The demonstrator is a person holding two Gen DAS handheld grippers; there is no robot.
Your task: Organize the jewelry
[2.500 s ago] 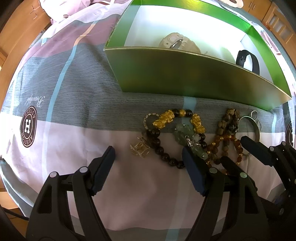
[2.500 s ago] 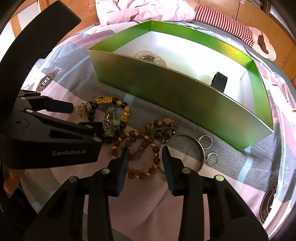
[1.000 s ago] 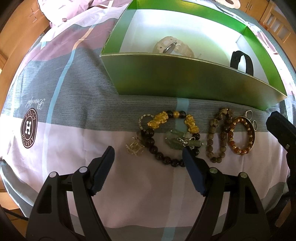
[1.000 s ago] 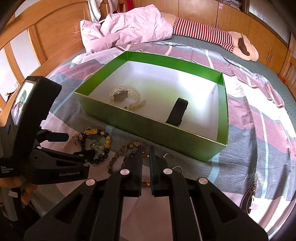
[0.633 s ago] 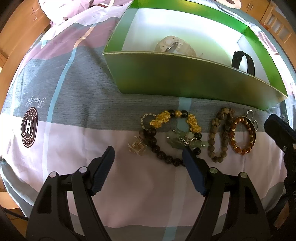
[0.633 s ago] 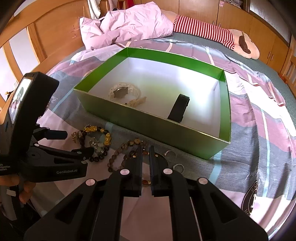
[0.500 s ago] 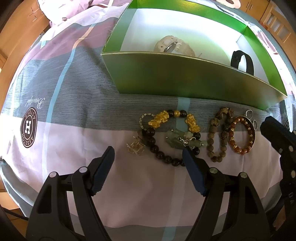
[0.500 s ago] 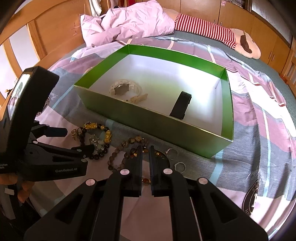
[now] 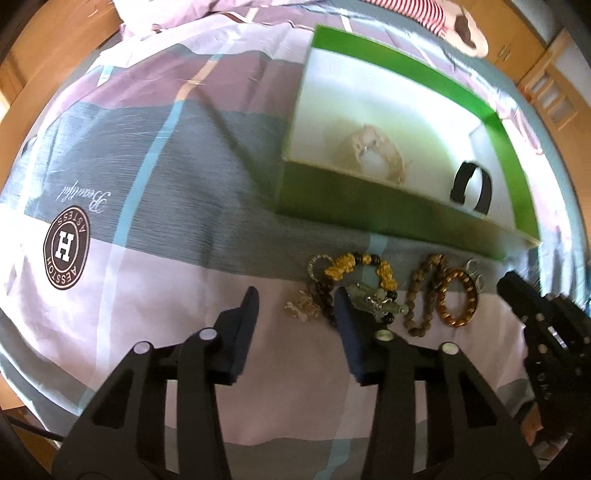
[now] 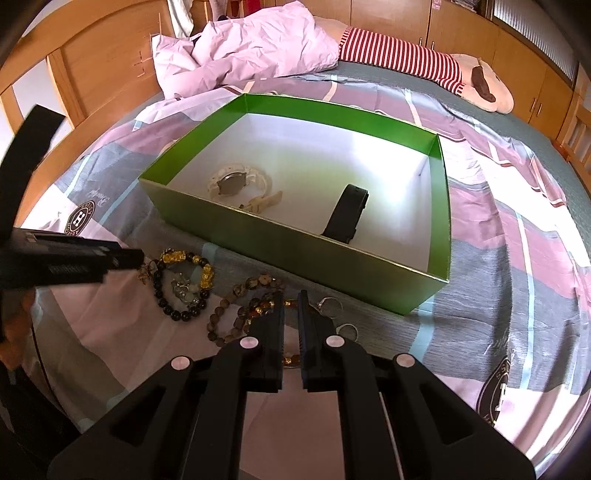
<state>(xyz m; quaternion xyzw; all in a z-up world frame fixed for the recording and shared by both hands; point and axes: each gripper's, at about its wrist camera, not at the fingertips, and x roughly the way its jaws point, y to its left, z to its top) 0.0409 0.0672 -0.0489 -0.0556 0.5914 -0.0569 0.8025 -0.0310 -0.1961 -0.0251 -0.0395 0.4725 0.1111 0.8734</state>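
Right wrist view looks down into a green box (image 10: 295,251) with a white floor, standing on a bed (image 10: 517,258). Inside it lie a pale watch (image 10: 236,184) near the left wall and a black band (image 10: 345,214) standing on edge against the near wall. Just in front of the box, on the checked bedspread, the jewelry sits in a row: a black-and-gold bead bracelet (image 10: 184,284) with a green charm piece (image 9: 373,304) on it, a brown bead bracelet (image 10: 236,306), an amber bead bracelet (image 9: 456,302) and small metal rings (image 10: 332,306).

The right gripper (image 10: 291,328) hangs over the amber bracelet with its jaws drawn almost together; whether they pinch anything I cannot tell. The left gripper (image 9: 295,325) is closing, with nothing between its jaws, its right finger over the edge of the black-and-gold bracelet.

A rumpled pink quilt (image 10: 251,48), a red-striped plush toy (image 10: 424,62) and wooden cupboards (image 10: 406,18) fill the far side of the room.
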